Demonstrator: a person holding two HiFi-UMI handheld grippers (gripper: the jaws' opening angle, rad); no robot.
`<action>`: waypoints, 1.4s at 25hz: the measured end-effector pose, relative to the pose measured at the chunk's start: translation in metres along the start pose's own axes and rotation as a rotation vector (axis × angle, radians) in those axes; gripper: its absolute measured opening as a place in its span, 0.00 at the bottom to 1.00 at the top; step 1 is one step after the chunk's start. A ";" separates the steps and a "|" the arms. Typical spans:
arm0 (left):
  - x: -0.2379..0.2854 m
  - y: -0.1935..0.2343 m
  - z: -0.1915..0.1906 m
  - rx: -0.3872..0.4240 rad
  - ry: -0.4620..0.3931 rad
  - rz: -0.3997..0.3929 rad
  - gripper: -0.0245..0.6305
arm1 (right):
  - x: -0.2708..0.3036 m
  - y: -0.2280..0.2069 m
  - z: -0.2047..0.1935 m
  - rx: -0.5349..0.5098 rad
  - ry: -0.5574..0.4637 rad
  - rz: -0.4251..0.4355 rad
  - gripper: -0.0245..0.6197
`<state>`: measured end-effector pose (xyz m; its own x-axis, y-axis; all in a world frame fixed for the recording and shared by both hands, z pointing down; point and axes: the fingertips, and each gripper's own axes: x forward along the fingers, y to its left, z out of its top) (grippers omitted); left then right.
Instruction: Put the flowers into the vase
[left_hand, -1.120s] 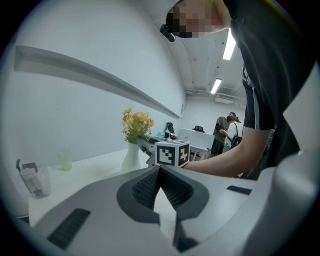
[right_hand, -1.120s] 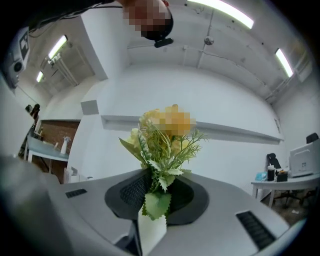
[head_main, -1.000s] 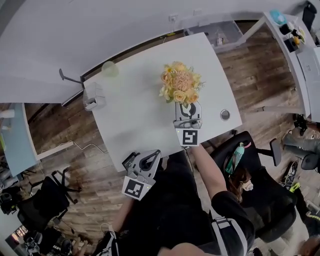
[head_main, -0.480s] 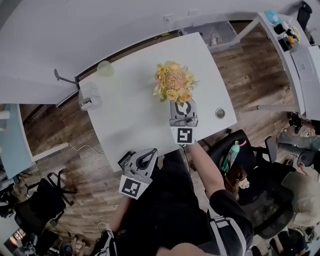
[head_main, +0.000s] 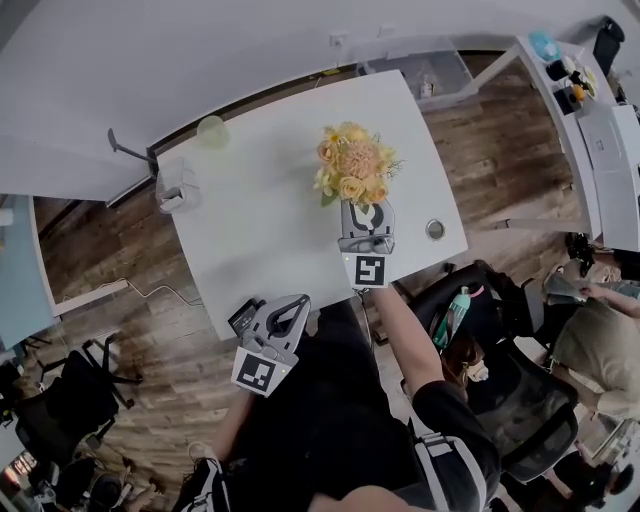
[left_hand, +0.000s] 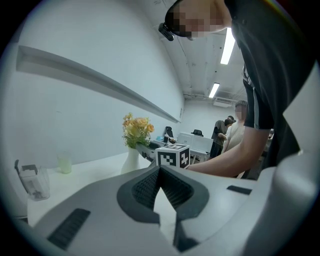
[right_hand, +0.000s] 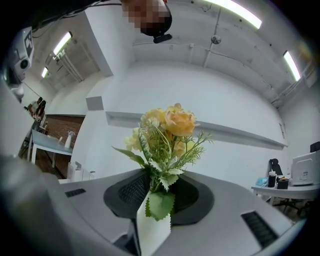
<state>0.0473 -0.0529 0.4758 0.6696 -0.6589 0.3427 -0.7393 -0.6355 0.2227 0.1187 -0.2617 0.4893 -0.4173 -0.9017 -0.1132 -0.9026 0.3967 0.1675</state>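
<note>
Between the just-widening jaws of the right gripper (head_main: 366, 207), the flowers (head_main: 355, 166) sat pinched at the stems above the vase (left_hand: 131, 161); the left gripper (left_hand: 160, 171) was closed, empty.

The table (head_main: 270, 220) is topped with a smooth, matt white surface. On it, the vase (left_hand: 131, 161) is seen as smooth white with a faint sheen; ceramic or plastic cannot be told. The flowers (head_main: 352, 170) in it look artificial, with matt cloth-like petals and plastic-looking leaves. Around the table, the floor (head_main: 500, 130) is laid in brown wood-grain planks.
</note>
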 end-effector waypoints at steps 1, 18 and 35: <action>0.000 -0.001 0.000 0.000 -0.002 -0.001 0.11 | -0.001 0.000 0.001 0.001 -0.001 0.005 0.21; -0.015 0.004 0.014 0.008 -0.083 -0.020 0.11 | -0.024 0.017 0.009 -0.012 0.091 0.098 0.37; -0.031 -0.005 0.025 0.062 -0.148 -0.103 0.11 | -0.165 0.056 0.088 0.183 0.179 0.057 0.35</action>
<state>0.0322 -0.0392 0.4413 0.7480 -0.6384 0.1817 -0.6637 -0.7230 0.1917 0.1282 -0.0756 0.4314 -0.4575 -0.8865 0.0694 -0.8890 0.4578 -0.0128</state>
